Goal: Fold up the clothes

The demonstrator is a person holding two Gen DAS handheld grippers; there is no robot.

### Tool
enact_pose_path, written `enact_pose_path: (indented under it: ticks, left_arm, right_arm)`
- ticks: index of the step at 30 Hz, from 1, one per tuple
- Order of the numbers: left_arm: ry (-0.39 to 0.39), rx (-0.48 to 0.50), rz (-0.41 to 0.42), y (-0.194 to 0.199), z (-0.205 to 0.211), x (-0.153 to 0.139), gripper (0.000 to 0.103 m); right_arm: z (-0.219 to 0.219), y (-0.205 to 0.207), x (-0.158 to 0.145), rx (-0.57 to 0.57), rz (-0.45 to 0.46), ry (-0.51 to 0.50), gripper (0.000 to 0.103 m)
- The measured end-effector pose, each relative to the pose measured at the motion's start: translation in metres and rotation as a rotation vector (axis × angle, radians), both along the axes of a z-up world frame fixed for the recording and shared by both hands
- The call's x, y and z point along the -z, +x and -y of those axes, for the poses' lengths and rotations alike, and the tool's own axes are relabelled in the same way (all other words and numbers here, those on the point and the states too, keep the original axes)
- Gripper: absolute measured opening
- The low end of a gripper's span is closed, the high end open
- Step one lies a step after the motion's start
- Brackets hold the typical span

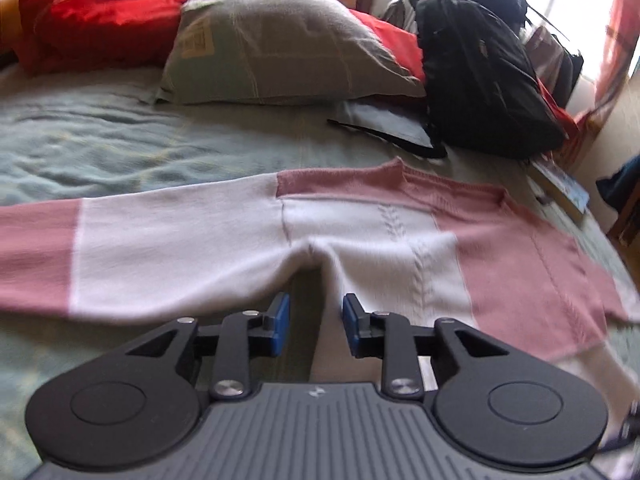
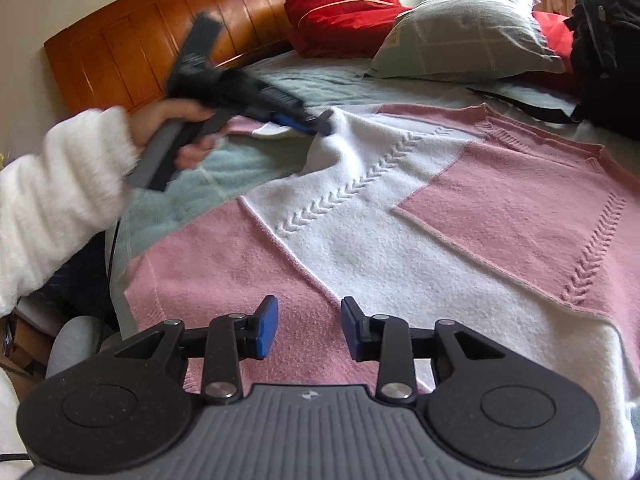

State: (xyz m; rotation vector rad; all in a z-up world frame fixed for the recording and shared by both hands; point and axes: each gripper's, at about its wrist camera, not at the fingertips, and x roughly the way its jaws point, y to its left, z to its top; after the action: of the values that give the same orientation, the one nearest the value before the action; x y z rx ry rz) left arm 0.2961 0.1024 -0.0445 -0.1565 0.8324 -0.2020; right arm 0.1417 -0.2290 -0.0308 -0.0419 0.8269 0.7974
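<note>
**A:** Where does the sweater [image 2: 380, 216] lie?

**B:** Spread flat on the bed [image 1: 100, 140], pink and white blocks with a cable stitch running down the white panel. One sleeve stretches off to the left in the left wrist view; the neckline points toward the grey pillow [image 1: 280, 40] and the black backpack [image 1: 480, 72].

**A:** And the left gripper [image 1: 316, 326]?

**B:** Its blue pads stand a narrow way apart, with nothing pinched between them in its own camera. It sits just at the notch where the sleeve meets the body. From the right wrist view the tips sit at a raised fold of white knit near the armpit (that picture is blurred there, so I cannot tell whether they touch the cloth).

**A:** The hand [image 2: 176, 128] holding it?

**B:** It grips the handle, with a fluffy white cuff [image 2: 68, 184] behind it, in front of the wooden headboard [image 2: 160, 28].

**A:** The right gripper [image 2: 310, 328]?

**B:** Parted a little, nothing held. It hovers over the pink lower part of the sweater.

**A:** Anything else on the bed?

**B:** Red cushions [image 2: 344, 12] by the headboard.
</note>
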Motion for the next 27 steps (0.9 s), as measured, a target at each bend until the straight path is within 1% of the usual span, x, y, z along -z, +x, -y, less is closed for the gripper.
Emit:
enact_pose_path:
  ticks: [4,6,8,12,16,19,22,24,27]
  left_arm:
    - [0.086,0.052,-0.012,-0.042,0.004,-0.007,0.042]
    - [0.122,0.075,-0.029,-0.063,0.006,-0.007,0.042]
    - [0.132,0.082,-0.053,-0.083,0.004,-0.005,0.044]
    - [0.077,0.059,-0.119,-0.116,-0.007,0.005,0.044]
    - [-0.004,0.05,-0.177,-0.14,-0.017,0.018,0.045]
    - [-0.044,0.051,-0.186,-0.154,-0.02,0.026,0.049]
    - [-0.108,0.045,-0.192,-0.163,-0.027,0.028,0.052]
    - [-0.14,0.055,-0.196,-0.167,-0.031,0.028,0.052]
    - [-0.18,0.062,-0.196,-0.168,-0.035,0.031,0.052]
  right_arm:
    - [0.007,-0.01,-0.005,0.015,0.015,0.003,0.04]
    - [0.009,-0.019,-0.007,0.015,0.025,-0.005,0.04]
    - [0.014,-0.027,-0.008,0.024,0.032,-0.005,0.04]
    - [0.032,-0.046,-0.011,0.071,0.035,0.007,0.042]
    - [0.076,-0.068,-0.011,0.203,0.02,0.031,0.047]
    - [0.113,-0.086,-0.01,0.324,0.001,0.062,0.05]
    - [0.162,-0.104,0.0,0.476,-0.045,0.117,0.053]
    - [0.191,-0.117,0.011,0.56,-0.095,0.156,0.054]
    - [0.223,-0.126,0.037,0.639,-0.189,0.271,0.054]
